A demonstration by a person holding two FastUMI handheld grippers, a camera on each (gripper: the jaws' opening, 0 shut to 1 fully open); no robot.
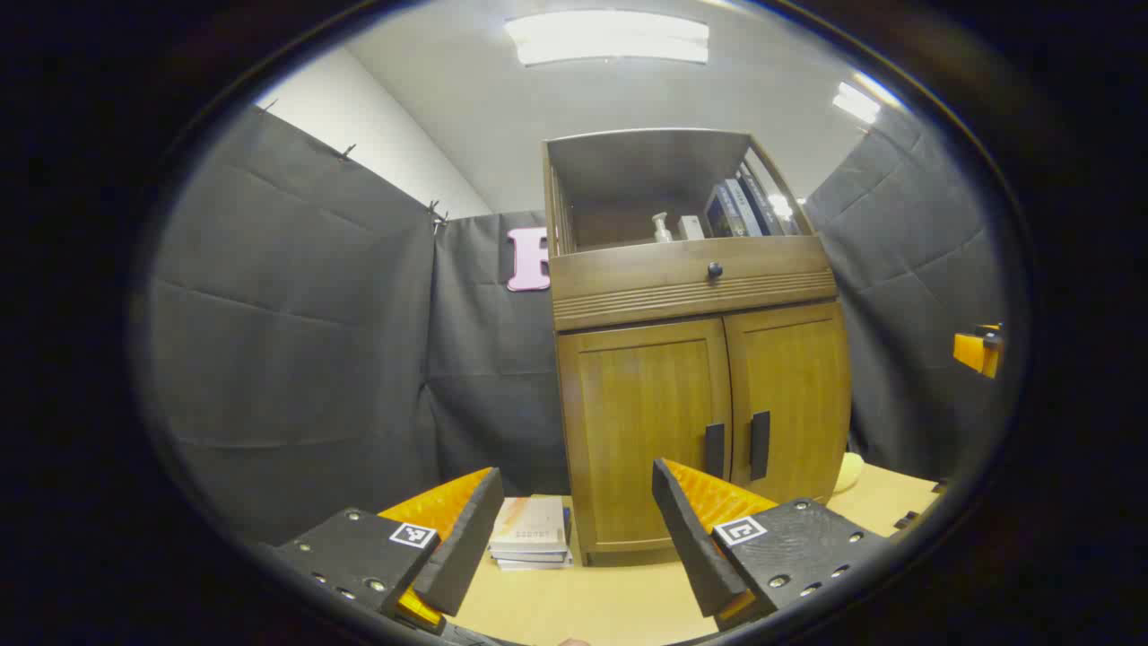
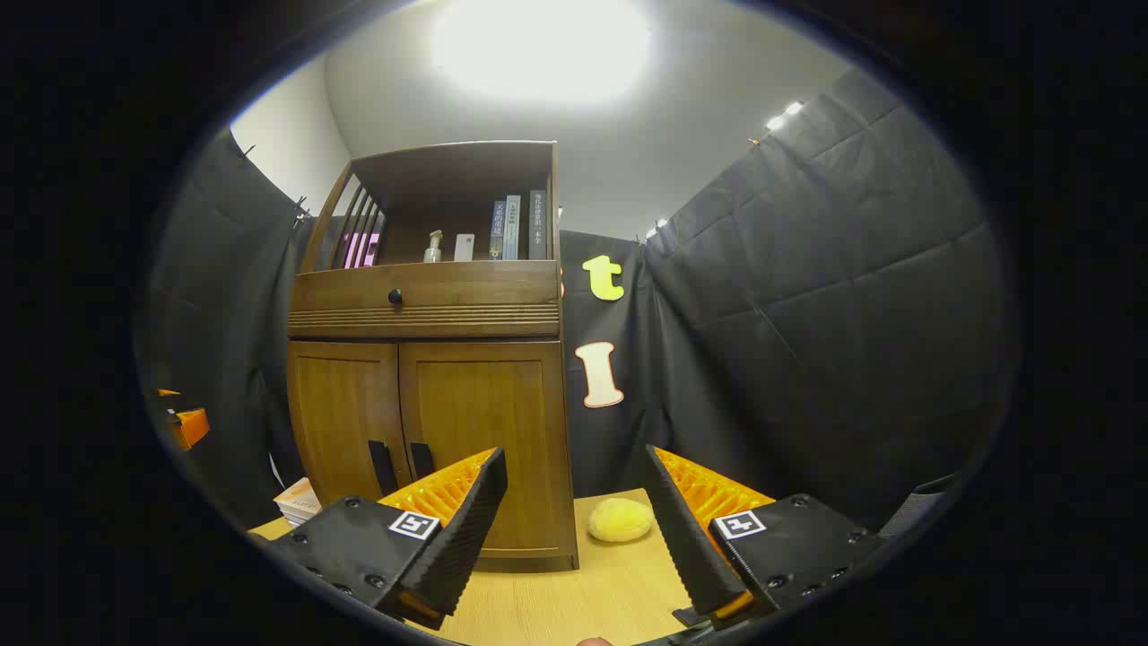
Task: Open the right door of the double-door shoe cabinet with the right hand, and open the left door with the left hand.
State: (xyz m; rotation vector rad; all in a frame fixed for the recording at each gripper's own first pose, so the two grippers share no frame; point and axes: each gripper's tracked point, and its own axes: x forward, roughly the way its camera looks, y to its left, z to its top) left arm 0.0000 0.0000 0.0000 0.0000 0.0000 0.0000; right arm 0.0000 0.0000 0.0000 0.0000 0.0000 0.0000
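The brown wooden double-door shoe cabinet (image 2: 430,395) stands on the pale wooden tabletop (image 2: 610,583), with both doors shut and nothing yet grasped. The two dark vertical bar handles sit side by side at the centre seam, their long axes upright, so each gripper probably has to meet its handle with the fingers either side of an upright bar.

In the right gripper view, the right gripper (image 2: 574,511) hangs open, fingers spread wide, holding nothing. The right door's handle (image 2: 421,459) lies ahead and to the left of the gap between the fingers, well apart from them; the left door's handle (image 2: 383,467) stands just beyond it. A yellow fluffy ball (image 2: 621,519) rests on the tabletop beside the cabinet's right side.

In the left gripper view, the left gripper (image 1: 578,529) is likewise open and empty. The left door's handle (image 1: 714,450) lies ahead and to the right of its gap, behind the tip of the inner finger in this view. Neither gripper seems clearly nearer. A stack of books (image 1: 531,534) lies by the cabinet's left foot.
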